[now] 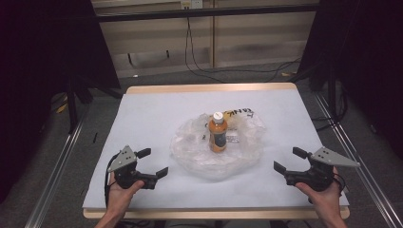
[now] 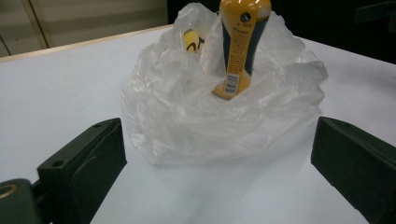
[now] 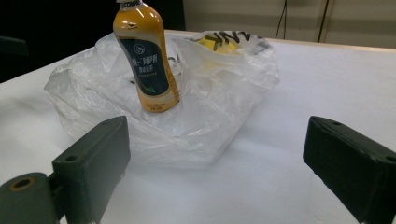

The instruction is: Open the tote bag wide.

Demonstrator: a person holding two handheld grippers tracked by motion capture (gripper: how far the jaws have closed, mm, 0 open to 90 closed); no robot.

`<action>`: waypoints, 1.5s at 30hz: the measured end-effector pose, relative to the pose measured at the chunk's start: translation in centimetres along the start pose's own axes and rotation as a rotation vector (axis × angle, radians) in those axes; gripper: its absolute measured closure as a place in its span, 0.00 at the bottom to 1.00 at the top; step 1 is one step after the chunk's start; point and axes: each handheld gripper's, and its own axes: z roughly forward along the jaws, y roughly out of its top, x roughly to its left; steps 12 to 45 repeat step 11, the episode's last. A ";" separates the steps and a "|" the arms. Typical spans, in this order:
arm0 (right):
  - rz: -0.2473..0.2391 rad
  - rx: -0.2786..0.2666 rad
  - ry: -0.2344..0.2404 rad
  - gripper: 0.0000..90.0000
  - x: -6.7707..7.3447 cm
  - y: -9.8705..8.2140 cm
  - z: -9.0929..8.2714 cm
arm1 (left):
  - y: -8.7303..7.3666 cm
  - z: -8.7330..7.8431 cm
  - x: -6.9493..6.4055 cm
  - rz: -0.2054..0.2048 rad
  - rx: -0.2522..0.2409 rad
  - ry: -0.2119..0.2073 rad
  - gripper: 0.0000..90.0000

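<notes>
White-topped table (image 1: 157,114) with wooden edge, mid-frame in the high view. Crumpled clear plastic bag (image 1: 199,154) at centre, orange bottle (image 1: 218,133) upright on it.

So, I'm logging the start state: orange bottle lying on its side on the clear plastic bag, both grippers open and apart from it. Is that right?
Not quite: the orange bottle stands upright on the clear plastic bag, cap up, as the right gripper view shows. The rest holds: the left gripper and right gripper are open, apart from it.
</notes>
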 end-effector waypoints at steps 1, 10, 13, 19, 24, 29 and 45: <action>0.011 -0.014 -0.006 0.07 0.0 0.0 -0.3 | -0.2 0.0 0.1 0.008 0.000 -0.018 0.03; 0.013 0.005 -0.042 0.07 -0.7 -0.7 -0.4 | -0.4 -0.7 1.0 -0.022 -0.038 0.061 0.03; 0.015 0.005 -0.040 0.06 -0.7 -0.8 -0.3 | -0.3 -0.6 1.0 -0.021 -0.040 0.079 0.03; 0.015 0.005 -0.040 0.06 -0.7 -0.8 -0.3 | -0.3 -0.6 1.0 -0.021 -0.040 0.079 0.03; 0.015 0.005 -0.040 0.06 -0.7 -0.8 -0.3 | -0.3 -0.6 1.0 -0.021 -0.040 0.079 0.03; 0.015 0.005 -0.040 0.06 -0.7 -0.8 -0.3 | -0.3 -0.6 1.0 -0.021 -0.040 0.079 0.03; 0.015 0.005 -0.040 0.06 -0.7 -0.8 -0.3 | -0.3 -0.6 1.0 -0.021 -0.040 0.079 0.03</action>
